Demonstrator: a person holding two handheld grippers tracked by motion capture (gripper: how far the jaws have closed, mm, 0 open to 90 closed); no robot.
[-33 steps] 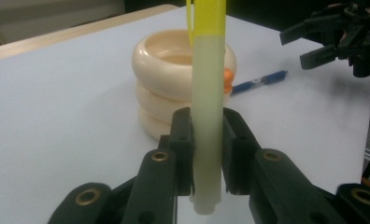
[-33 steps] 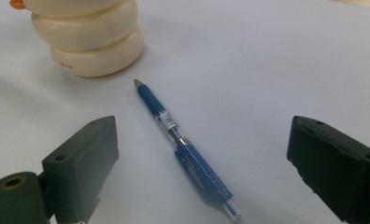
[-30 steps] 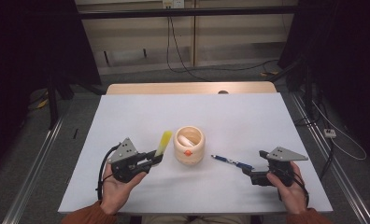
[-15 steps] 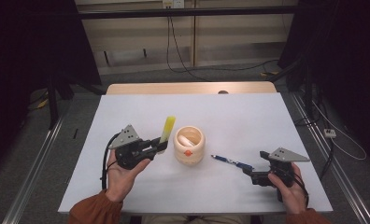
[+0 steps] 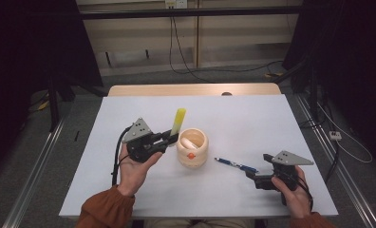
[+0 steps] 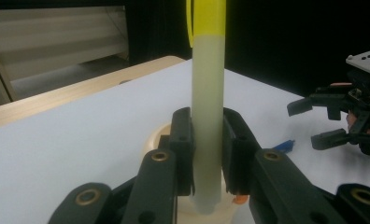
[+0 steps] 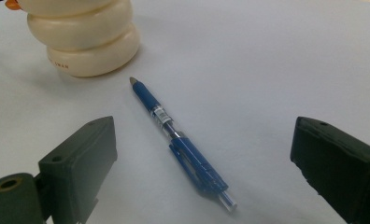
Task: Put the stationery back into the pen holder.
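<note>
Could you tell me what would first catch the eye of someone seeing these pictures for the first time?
Most striking is the yellow-capped marker, standing upright in the shut left gripper just left of the cream ribbed pot at the middle of the white table. To the pot's right a blue pen lies flat on the table, in front of the open right gripper, whose jaws stand wide on either side without touching it.

— What is seen around the white table (image 5: 252, 118)?

— A wooden edge (image 5: 191, 90) is seen at the far end of the table. Behind the table, a pale wall (image 5: 143, 38) with black cables (image 5: 176, 47) hanging down is seen. Dark curtains (image 5: 34, 52) are hung on both sides of the table.

— And under it?

— A grey floor (image 5: 43, 142) is seen, with metal rails (image 5: 34, 175) laid beside the table.
</note>
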